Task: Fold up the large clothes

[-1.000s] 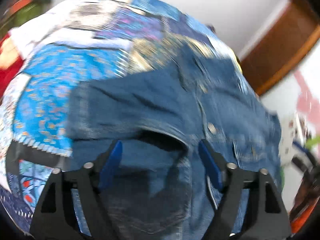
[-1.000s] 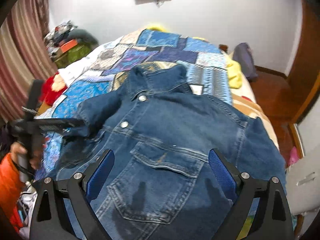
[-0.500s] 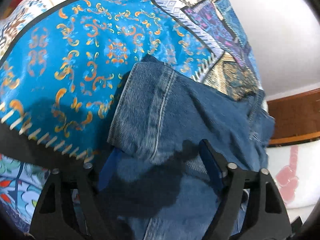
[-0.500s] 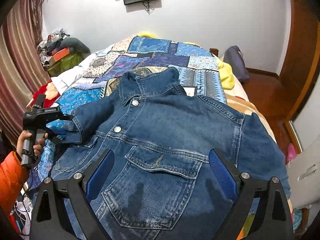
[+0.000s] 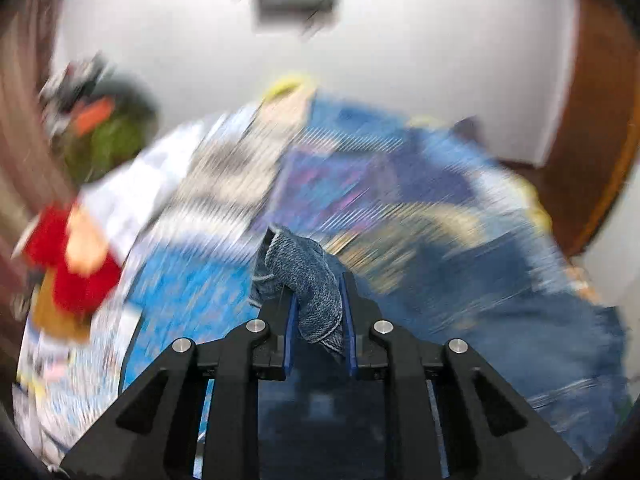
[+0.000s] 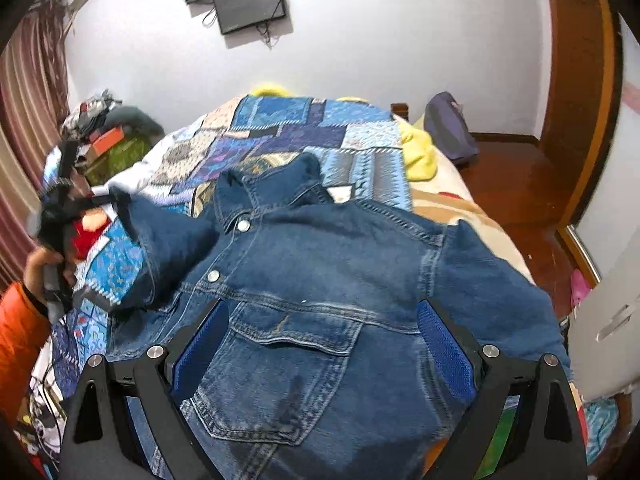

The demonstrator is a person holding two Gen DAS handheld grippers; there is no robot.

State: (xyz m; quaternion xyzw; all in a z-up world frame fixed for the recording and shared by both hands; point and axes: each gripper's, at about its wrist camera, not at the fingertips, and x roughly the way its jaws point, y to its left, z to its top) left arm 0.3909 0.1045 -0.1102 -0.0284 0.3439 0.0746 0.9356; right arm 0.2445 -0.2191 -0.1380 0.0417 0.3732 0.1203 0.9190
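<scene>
My left hand-held gripper (image 5: 318, 312) is pinched tight on a bunched fold of the denim jacket (image 6: 320, 280); the blue pads (image 5: 289, 332) press the cloth from both sides, and a wad of the fabric pokes out past the tips. From the right wrist view, this looks to be the cuff end of the sleeve (image 6: 168, 248), which stretches up and away from the jacket body toward my left hand (image 6: 42, 260), lifted off the patchwork quilt (image 6: 304, 132). The left wrist view is badly smeared, so I can't say for sure which part of the cuff is caught.

My right hand-held gripper (image 6: 320, 344) is spread wide, its two blue fingers (image 6: 444, 344) standing apart on either side of the chest pocket (image 6: 280, 372); whether they touch the denim I cannot tell. It holds nothing.

The jacket lies front-up on the bed (image 6: 460, 208), buttoned, collar toward the far wall, its other sleeve draped at the bed's right edge.
</scene>
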